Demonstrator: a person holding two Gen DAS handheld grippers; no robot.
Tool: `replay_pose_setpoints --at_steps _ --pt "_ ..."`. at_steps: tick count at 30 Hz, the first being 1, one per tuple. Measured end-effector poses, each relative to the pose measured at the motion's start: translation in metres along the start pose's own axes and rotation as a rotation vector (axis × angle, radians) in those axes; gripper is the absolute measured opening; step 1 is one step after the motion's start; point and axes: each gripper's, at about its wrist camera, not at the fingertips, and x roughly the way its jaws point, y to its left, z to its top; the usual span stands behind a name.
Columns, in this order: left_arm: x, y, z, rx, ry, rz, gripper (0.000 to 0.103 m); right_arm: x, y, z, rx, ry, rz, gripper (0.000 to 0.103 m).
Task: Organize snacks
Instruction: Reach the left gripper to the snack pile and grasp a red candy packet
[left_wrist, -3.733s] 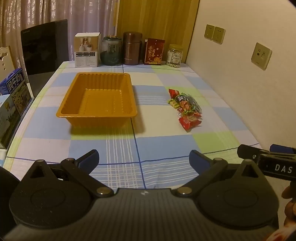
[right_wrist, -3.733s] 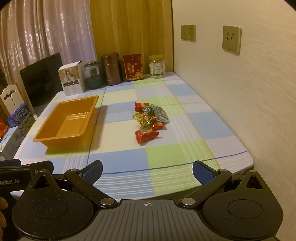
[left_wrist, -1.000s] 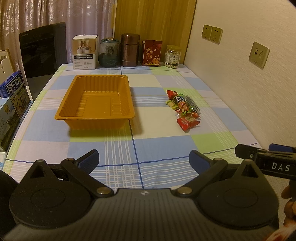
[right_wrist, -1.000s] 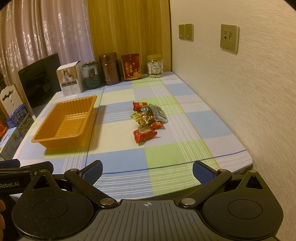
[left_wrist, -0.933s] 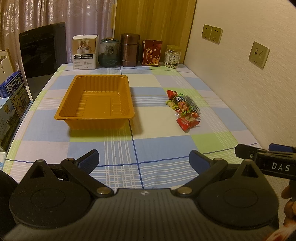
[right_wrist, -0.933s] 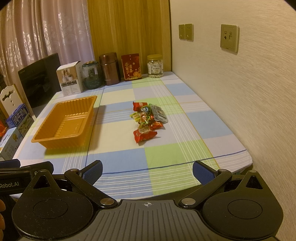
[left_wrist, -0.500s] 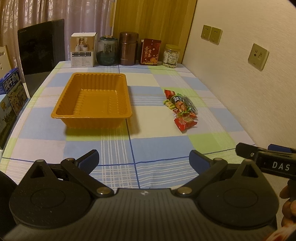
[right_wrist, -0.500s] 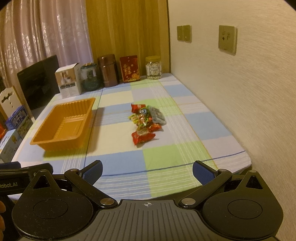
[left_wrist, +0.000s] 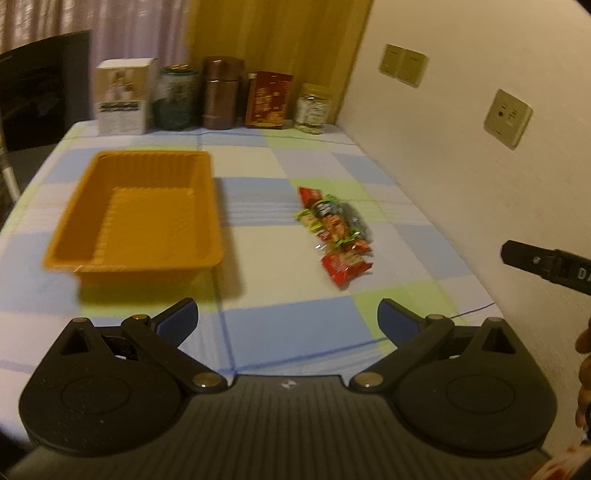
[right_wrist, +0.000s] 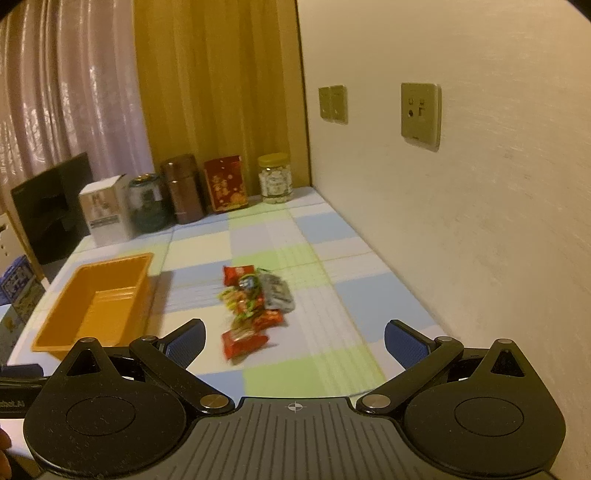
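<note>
A pile of small wrapped snacks (left_wrist: 335, 232) lies on the checked tablecloth, right of an empty orange tray (left_wrist: 136, 214). In the right wrist view the snack pile (right_wrist: 255, 302) sits just beyond the fingers, with the tray (right_wrist: 99, 302) at the left. My left gripper (left_wrist: 288, 319) is open and empty, low over the table's near part. My right gripper (right_wrist: 294, 339) is open and empty, and the nearest red packet (right_wrist: 242, 341) lies just ahead of it. The right gripper's body also shows in the left wrist view (left_wrist: 546, 264).
A white box (left_wrist: 123, 96), a glass jar (left_wrist: 176, 98), a brown canister (left_wrist: 222, 98), a red box (left_wrist: 269, 99) and a small jar (left_wrist: 314, 107) line the table's far edge. A wall with sockets (right_wrist: 421, 110) runs along the right. Boxes (right_wrist: 16, 291) stand left of the table.
Both grippers have moved forward over the table towards the snacks and tray, which now look larger and nearer. The right gripper has closed in on the snack pile. Both stay open.
</note>
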Motion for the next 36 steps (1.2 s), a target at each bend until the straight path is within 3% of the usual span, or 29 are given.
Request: replay_pose_setpoints --at_steps 5,11,13,20,26,27,31,34,36 --pt "0.046 -0.005 0.017 0.064 0.002 -0.061 0.101 0.039 -0.023 0.001 0.01 0.018 -0.002 0.102" --pt "0.114 -0.022 0.023 0.192 0.052 -0.135 0.09 0.084 -0.044 -0.003 0.0 0.062 0.006 0.101" --pt "0.135 -0.03 0.022 0.249 0.055 -0.173 0.084 0.098 -0.05 -0.005 -0.001 0.082 0.004 0.095" --pt "0.193 -0.052 0.018 0.389 0.062 -0.225 0.071 0.143 -0.063 -0.017 0.007 0.152 0.004 0.092" --pt "0.224 -0.062 0.021 0.483 0.085 -0.264 0.044 0.172 -0.062 -0.029 -0.001 0.207 -0.005 0.092" --pt "0.227 -0.064 0.02 0.496 0.093 -0.265 0.035 0.174 -0.061 -0.03 -0.001 0.213 -0.002 0.092" --pt "0.228 -0.06 0.018 0.489 0.123 -0.246 0.024 0.186 -0.054 -0.031 -0.001 0.221 0.027 0.092" --pt "0.215 -0.053 0.017 0.433 0.129 -0.187 0.022 0.192 -0.046 -0.029 0.004 0.217 0.081 0.091" --pt "0.205 -0.043 0.016 0.387 0.128 -0.155 0.022 0.197 -0.038 -0.028 0.002 0.215 0.129 0.084"
